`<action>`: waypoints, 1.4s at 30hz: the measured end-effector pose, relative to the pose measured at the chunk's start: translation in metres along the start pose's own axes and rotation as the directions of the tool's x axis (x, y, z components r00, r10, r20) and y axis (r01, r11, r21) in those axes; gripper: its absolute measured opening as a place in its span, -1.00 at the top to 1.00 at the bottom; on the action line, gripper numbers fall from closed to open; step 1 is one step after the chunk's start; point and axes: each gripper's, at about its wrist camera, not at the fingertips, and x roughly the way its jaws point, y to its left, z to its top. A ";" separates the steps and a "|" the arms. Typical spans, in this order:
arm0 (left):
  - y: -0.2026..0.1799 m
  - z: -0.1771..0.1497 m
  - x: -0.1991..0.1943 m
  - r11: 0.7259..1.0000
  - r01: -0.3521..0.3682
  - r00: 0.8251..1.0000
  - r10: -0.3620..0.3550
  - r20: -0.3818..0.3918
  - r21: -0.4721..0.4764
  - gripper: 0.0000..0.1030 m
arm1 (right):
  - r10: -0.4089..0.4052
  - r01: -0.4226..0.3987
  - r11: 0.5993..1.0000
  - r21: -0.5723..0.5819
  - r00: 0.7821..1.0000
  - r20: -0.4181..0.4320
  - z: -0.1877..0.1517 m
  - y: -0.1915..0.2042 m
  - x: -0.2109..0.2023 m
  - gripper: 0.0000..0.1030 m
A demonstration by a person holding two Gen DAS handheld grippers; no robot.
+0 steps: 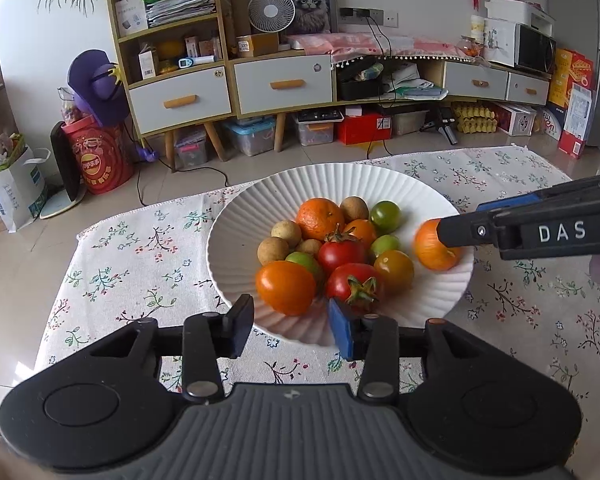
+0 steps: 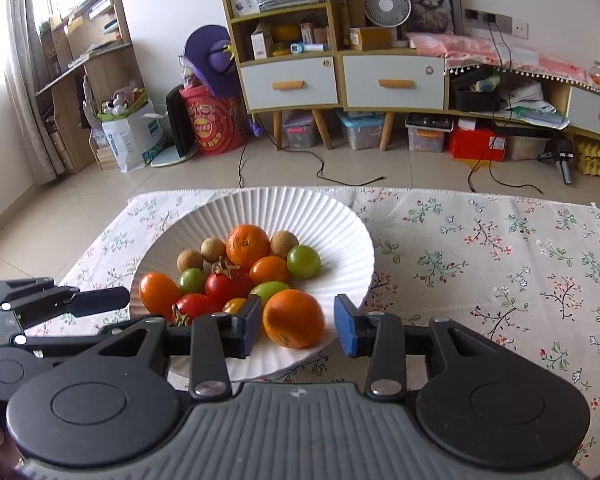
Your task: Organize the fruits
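Observation:
A white ribbed plate [image 1: 236, 232] [image 2: 340, 232] on the flowered cloth holds a heap of fruit: a mandarin [image 1: 320, 218], red tomatoes [image 1: 340, 254], green and orange tomatoes and small brown longans [image 1: 274, 250]. My left gripper [image 1: 290, 328] is open at the plate's near rim, just short of an orange tomato [image 1: 286, 288]. My right gripper [image 2: 298, 330] [image 1: 458, 220] is open around an orange fruit [image 2: 294, 318] [image 1: 436, 250] lying on the plate's right side. Its left pad is close to the fruit and a gap shows at the right pad.
The flowered cloth [image 2: 480, 248] lies on a tiled floor and stretches well to the right of the plate. One of the left gripper's fingers [image 2: 100, 300] reaches in at the plate's left edge. Cabinets, boxes and cables stand at the far wall.

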 end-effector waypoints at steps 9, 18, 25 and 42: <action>-0.003 -0.015 -0.028 0.999 -0.003 0.998 0.000 -0.061 -0.044 -0.46 | -0.027 0.027 1.000 -0.008 1.000 0.016 -0.007 -0.005 -0.027 -0.38; -0.006 -0.030 -0.052 0.997 -0.051 0.990 0.043 -0.134 -0.051 -0.78 | -0.097 0.095 0.994 -0.056 0.994 -0.045 -0.027 -0.005 -0.049 -0.77; -0.018 -0.033 -0.074 0.991 -0.097 0.987 0.084 -0.141 -0.090 -0.93 | -0.146 0.145 0.989 -0.022 0.981 -0.124 -0.044 -0.001 -0.060 -0.87; -0.024 -0.032 -0.085 0.943 -0.236 0.963 0.194 -0.187 -0.236 -0.93 | -0.184 0.182 0.983 -0.026 0.979 -0.088 -0.054 0.022 -0.066 -0.98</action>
